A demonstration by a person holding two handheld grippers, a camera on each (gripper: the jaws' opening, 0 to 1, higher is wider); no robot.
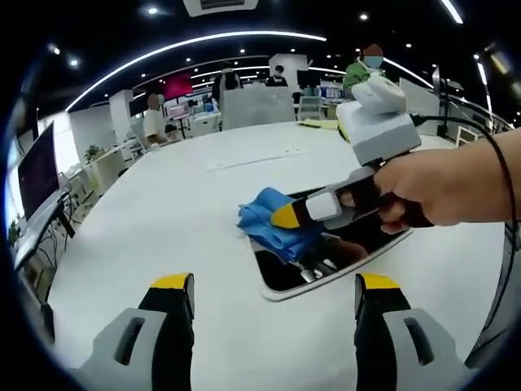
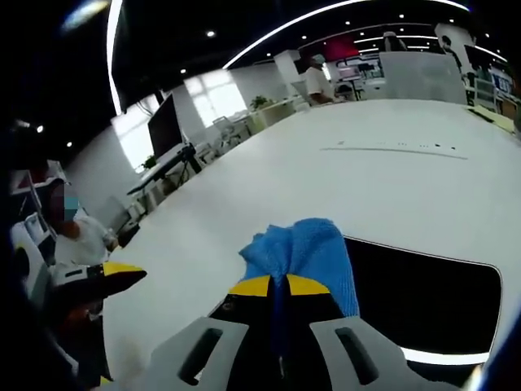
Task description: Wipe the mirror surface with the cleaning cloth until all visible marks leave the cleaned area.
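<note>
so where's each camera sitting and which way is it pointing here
Left gripper view: rides the left gripper, jaws apart, facing across the white table at the mirror; a hand shows on the right gripper.
Right gripper view: rides the right gripper, shut on the blue cloth, looking low over the mirror.
Both share cloth, mirror and table.

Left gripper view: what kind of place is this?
Likely an open-plan office: a large white table, desks with a monitor along the side, and ceiling strip lights. The right gripper holds a blue cloth on the mirror.
</note>
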